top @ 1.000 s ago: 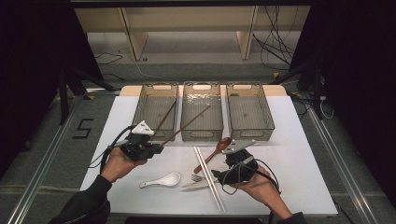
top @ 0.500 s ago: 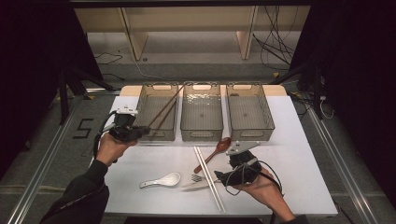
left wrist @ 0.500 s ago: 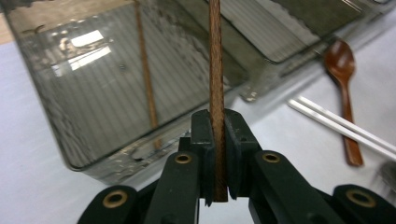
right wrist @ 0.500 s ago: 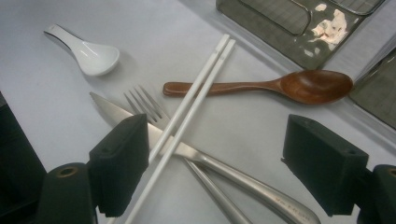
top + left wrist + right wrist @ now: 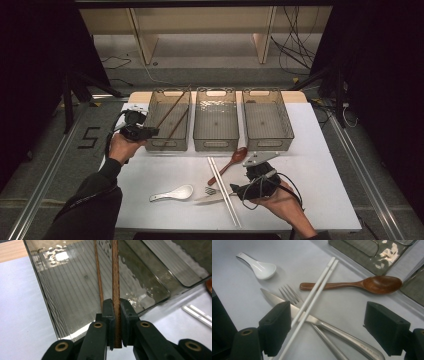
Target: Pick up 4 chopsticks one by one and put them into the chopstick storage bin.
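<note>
My left gripper (image 5: 150, 132) is at the near left corner of the left clear bin (image 5: 167, 146), shut on a brown wooden chopstick (image 5: 115, 277) that reaches out over that bin. A second brown chopstick (image 5: 98, 275) lies inside the bin beside it. My right gripper (image 5: 239, 190) hovers open low over the cutlery pile at the front of the table, its pads (image 5: 277, 326) standing wide apart. Under it, a pair of white chopsticks (image 5: 317, 292) crosses a steel knife (image 5: 329, 326) and a fork (image 5: 292, 298).
A brown wooden spoon (image 5: 364, 284) lies beyond the pile and a white ceramic spoon (image 5: 172, 193) to its left. A middle bin (image 5: 216, 145) and a right bin (image 5: 268, 145) stand in the row. Black curtains flank the white table (image 5: 325, 165).
My left hand has carried the brown chopstick to the left and away from me, from over the middle bin to the left bin. The right hand has stayed put.
</note>
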`<state>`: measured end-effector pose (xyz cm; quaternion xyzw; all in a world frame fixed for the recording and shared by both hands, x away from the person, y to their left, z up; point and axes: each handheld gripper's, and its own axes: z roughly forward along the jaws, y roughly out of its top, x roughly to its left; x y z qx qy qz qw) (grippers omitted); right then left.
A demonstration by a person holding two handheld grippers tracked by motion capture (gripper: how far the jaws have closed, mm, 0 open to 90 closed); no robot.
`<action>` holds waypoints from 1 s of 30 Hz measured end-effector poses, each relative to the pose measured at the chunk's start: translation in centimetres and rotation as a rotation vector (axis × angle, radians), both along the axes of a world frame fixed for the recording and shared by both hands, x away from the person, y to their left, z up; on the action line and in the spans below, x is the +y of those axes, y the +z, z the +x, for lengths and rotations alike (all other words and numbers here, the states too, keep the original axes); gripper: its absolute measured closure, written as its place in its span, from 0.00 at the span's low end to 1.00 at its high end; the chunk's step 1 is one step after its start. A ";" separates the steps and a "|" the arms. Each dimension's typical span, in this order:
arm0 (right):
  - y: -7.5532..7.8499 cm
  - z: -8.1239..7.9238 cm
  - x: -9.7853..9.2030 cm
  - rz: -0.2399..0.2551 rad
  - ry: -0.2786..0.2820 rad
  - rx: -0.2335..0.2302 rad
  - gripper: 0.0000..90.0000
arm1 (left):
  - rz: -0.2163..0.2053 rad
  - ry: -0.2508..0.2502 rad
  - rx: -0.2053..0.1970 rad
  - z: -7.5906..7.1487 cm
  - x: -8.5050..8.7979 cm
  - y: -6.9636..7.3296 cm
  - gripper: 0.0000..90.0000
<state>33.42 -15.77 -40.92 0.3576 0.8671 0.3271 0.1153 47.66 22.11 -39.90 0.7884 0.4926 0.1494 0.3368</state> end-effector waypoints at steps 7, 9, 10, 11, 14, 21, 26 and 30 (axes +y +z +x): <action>-0.1 0.0 0.1 -0.002 0.005 0.002 0.26 | -0.007 0.033 0.010 1.0 0.3 -0.4 0.92; -0.1 0.0 0.1 -0.003 0.004 0.004 0.26 | -0.005 0.041 0.016 1.2 0.4 -0.6 0.92; -0.1 0.0 0.1 -0.003 0.004 0.005 0.26 | -0.006 0.050 0.017 1.4 0.5 -0.7 0.92; -0.1 0.0 0.1 -0.002 0.004 0.005 0.26 | -0.006 0.054 0.019 1.4 0.5 -0.7 0.92; -0.1 0.0 0.1 -0.002 0.005 0.006 0.26 | 0.004 0.061 0.029 1.7 0.5 -0.9 0.92; -0.1 0.0 0.1 -0.001 0.009 0.007 0.26 | 0.012 0.079 0.046 2.3 0.4 -1.2 0.92; -0.1 0.0 0.2 -0.003 0.010 0.011 0.26 | 0.022 0.088 0.053 2.7 0.2 -1.6 0.92; -0.1 0.0 0.2 -0.004 0.013 0.009 0.26 | 0.011 0.101 0.059 2.8 0.0 -1.7 0.83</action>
